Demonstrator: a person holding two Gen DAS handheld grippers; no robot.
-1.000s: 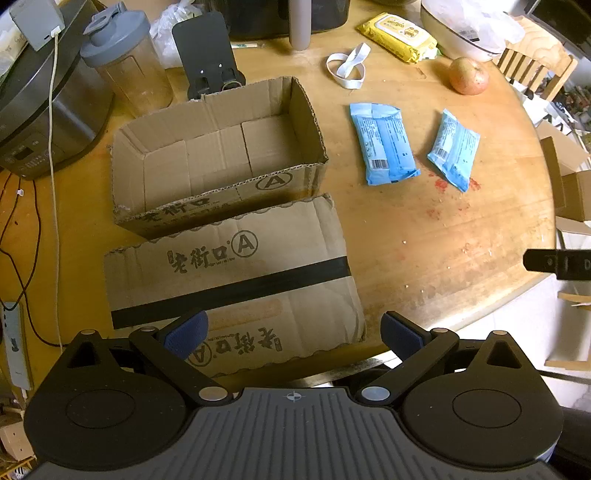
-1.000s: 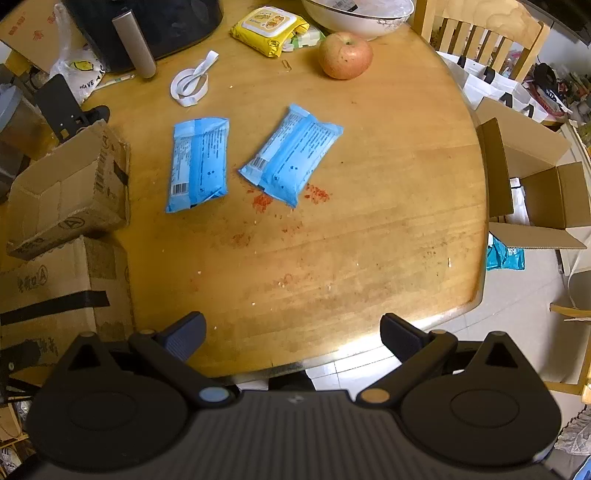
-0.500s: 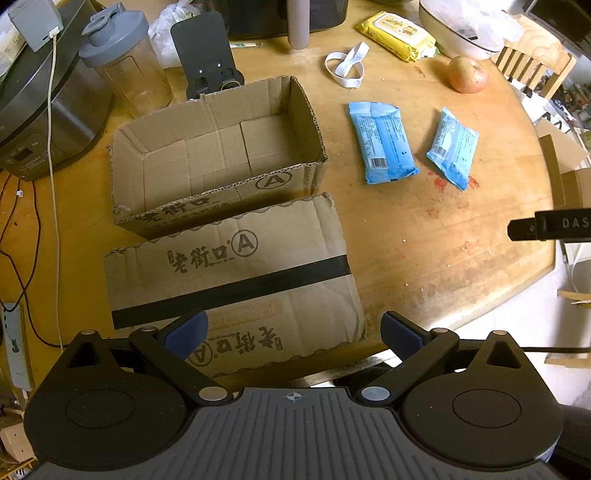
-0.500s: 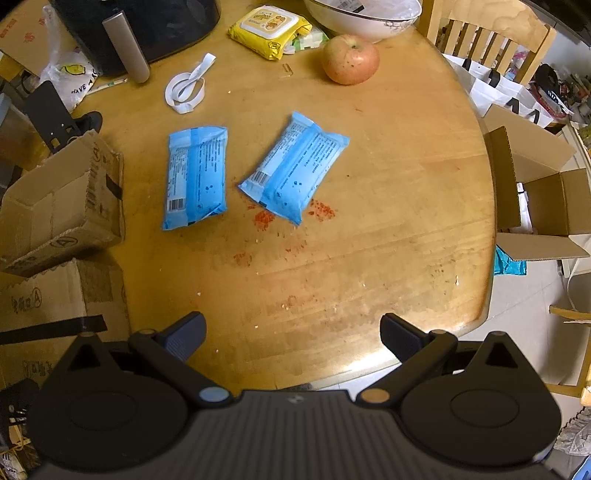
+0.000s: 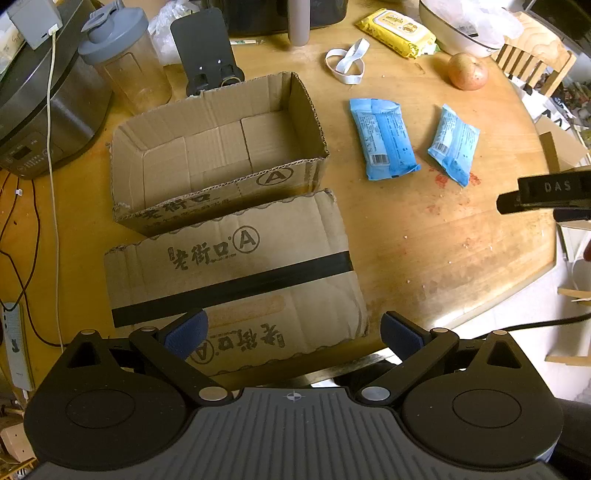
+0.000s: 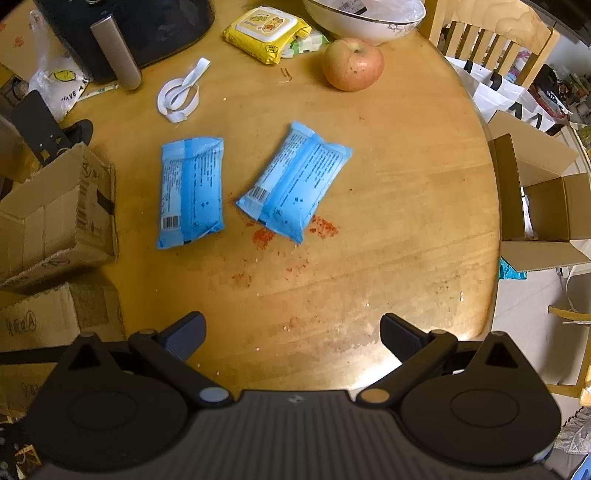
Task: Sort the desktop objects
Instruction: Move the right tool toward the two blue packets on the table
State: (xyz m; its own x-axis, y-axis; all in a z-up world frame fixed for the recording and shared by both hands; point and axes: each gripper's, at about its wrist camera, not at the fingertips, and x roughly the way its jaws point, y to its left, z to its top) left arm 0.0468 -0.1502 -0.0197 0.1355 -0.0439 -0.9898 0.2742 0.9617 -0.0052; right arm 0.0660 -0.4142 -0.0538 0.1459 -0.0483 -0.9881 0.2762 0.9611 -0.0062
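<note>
2 blue packs lie flat on the round wooden table (image 6: pixel 406 229), side by side but apart: the left pack (image 6: pixel 191 192) near the open box (image 5: pixel 218 151), the right pack (image 6: pixel 295 181) tilted, its near end over a scatter of red crumbs (image 6: pixel 264 236). Both grippers are spread wide and hold nothing; the right gripper (image 6: pixel 291 332) hangs over the table's near edge facing the packs, the left gripper (image 5: pixel 293 330) over a flattened carton (image 5: pixel 236 280) that lies against the open box. Only the left view shows the box's bare inside, a shaker bottle (image 5: pixel 125 62), a grey appliance (image 5: pixel 40 107) and the right gripper's tip at the frame's right edge. Only the right view shows an apple (image 6: pixel 352 63) up close, a yellow wipes pack (image 6: pixel 267 33), a white strap (image 6: pixel 181 94) and a second open box (image 6: pixel 546 206) beyond the table's edge.
</note>
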